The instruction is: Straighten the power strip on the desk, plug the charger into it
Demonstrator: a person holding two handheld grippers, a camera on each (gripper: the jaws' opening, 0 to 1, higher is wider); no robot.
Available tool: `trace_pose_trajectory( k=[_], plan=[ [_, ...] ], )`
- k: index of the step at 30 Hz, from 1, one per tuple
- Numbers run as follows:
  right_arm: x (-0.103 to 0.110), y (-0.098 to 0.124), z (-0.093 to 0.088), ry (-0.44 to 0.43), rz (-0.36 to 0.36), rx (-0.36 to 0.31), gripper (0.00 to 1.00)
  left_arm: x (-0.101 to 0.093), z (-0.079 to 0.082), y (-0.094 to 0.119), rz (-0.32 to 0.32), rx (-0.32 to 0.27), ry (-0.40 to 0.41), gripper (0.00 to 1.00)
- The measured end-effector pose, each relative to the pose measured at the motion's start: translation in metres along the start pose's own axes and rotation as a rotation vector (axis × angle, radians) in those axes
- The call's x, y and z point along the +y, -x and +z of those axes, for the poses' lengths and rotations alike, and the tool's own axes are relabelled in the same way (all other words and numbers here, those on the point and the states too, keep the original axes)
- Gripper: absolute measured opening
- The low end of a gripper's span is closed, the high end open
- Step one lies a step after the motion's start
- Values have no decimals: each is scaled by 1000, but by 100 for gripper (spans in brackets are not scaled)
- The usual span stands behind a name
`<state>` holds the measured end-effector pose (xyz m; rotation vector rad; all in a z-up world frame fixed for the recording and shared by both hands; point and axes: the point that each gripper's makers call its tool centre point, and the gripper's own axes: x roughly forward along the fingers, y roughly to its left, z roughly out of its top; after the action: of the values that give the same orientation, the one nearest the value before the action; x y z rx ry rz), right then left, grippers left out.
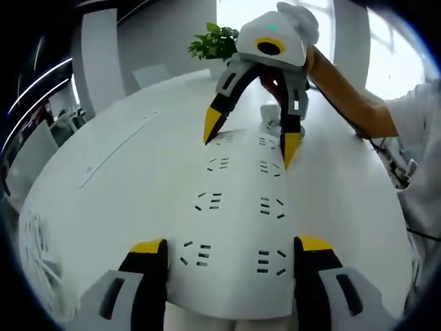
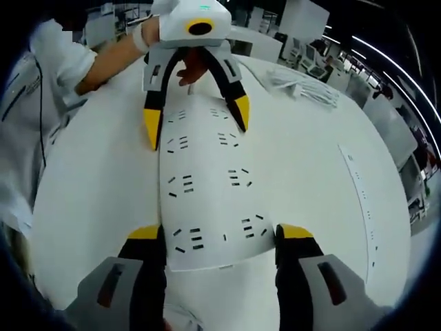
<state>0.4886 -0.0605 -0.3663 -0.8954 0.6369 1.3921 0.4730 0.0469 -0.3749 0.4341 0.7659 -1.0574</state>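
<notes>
While both grippers bracket opposite ends of the white power strip [image 1: 238,207], the straightening step looks to be the one in hand, with the plugging not yet begun. Taking the left gripper view first: the left gripper [image 1: 231,258] has its yellow-tipped jaws spread apart, one on each long side of the strip's near end, close against its edges though I cannot tell if they press it. At the far end the right gripper [image 1: 251,141] comes in from above, jaws likewise apart and straddling the strip, a person's hand [image 1: 275,81] behind it. The strip lies flat on the white desk [image 1: 110,179], well in from its curved edge, and a potted plant [image 1: 215,41] stands near the far edge. In the right gripper view the same arrangement is mirrored, and a white charger with its coiled cable [image 2: 303,86] lies near the desk's far right edge, well apart from the strip. Next, I judge, both tools must nudge the strip square together, then one must free itself to fetch that charger.
</notes>
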Motion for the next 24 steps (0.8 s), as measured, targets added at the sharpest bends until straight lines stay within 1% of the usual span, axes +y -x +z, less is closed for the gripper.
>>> trace_pose_trajectory(
  k=[2, 5, 6, 9, 13, 15, 24],
  plan=[
    [0, 0, -1, -3, 0, 4, 63, -6, 1, -1, -9, 16, -11, 75],
    [0, 0, -1, -4, 1, 7, 63, -11, 2, -1, -21, 39, -33, 74],
    [0, 0, -1, -4, 1, 8, 63, -15, 2, -2, -34, 56, -46, 74],
    [-1, 0, -1, -4, 2, 13, 63, -16, 4, -2, -53, 99, -76, 73],
    [-1, 0, -1, -9, 0, 20, 63, -25, 4, -3, -65, 133, -94, 72],
    [-1, 0, -1, -9, 0, 24, 63, -27, 3, -3, -69, 139, -102, 72],
    [-1, -1, 0, -12, 0, 24, 63, -29, 2, -3, -93, 125, -125, 72]
  ],
)
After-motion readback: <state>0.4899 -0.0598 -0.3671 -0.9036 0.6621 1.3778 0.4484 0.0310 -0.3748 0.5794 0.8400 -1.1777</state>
